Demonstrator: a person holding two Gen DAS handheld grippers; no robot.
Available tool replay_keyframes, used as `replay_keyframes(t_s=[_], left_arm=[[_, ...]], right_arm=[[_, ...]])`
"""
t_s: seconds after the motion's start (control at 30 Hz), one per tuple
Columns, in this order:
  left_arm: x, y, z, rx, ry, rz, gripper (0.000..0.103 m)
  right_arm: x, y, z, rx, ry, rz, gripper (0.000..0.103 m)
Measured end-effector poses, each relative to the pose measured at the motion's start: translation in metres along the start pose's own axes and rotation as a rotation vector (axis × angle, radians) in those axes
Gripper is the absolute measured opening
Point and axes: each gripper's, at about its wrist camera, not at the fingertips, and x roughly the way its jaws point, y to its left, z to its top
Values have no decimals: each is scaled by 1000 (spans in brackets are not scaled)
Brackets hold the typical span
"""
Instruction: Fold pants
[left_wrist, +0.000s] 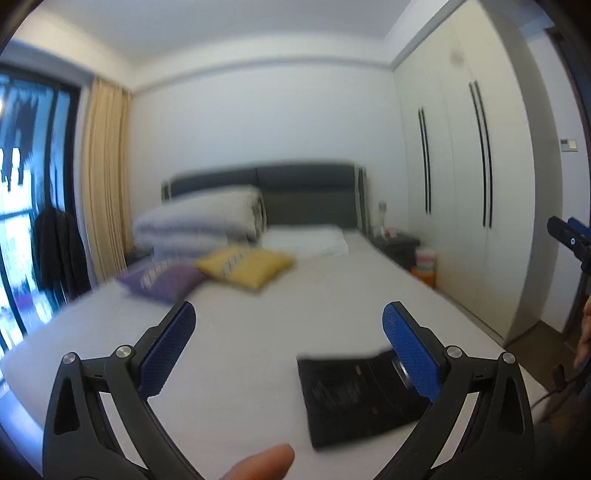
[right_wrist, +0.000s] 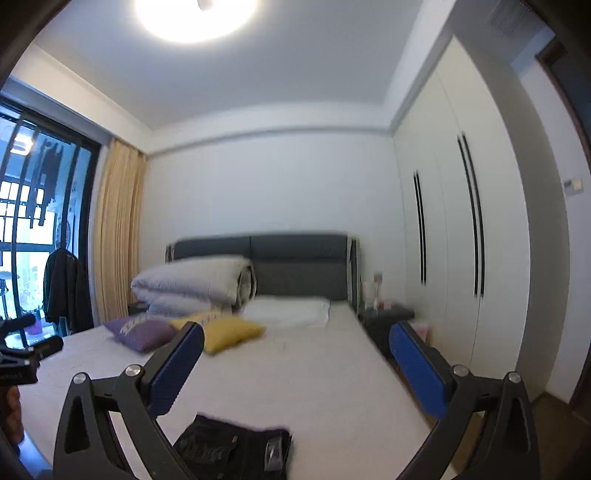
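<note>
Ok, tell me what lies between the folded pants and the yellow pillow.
Only bare sheet of the bed between pants and yellow pillow, in both views.

Both cameras sit above the foot of the bed (left_wrist: 258, 350) and look along it toward the headboard (left_wrist: 306, 192). The left view is lower and nearer the bed. The right view tips higher, showing the ceiling lamp (right_wrist: 195, 14). Both share the headboard.

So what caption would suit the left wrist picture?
Open left gripper raised above black pants folded on a white bed.
</note>
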Motion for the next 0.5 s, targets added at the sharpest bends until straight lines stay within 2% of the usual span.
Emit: replay_keyframes(t_s=[0.07,0.13,0.2,0.33,0.5], left_arm=[[7,0,-9,-26,82,0,103],[18,-4,-22,-39,163,26,103],[32,-8,-37,-51,246,60,103],[74,-9,-77,-135,443,53,103],[100,-16,-106,-118,527,67,103]], right_arm=[[15,0,-13,33,109,35,103],[19,-1,-23,75,182,50,103],[29,-1,-36,109,260,51,103],[43,4,-56,156,414,38,103],[44,27,-82,93,513,-19,103]])
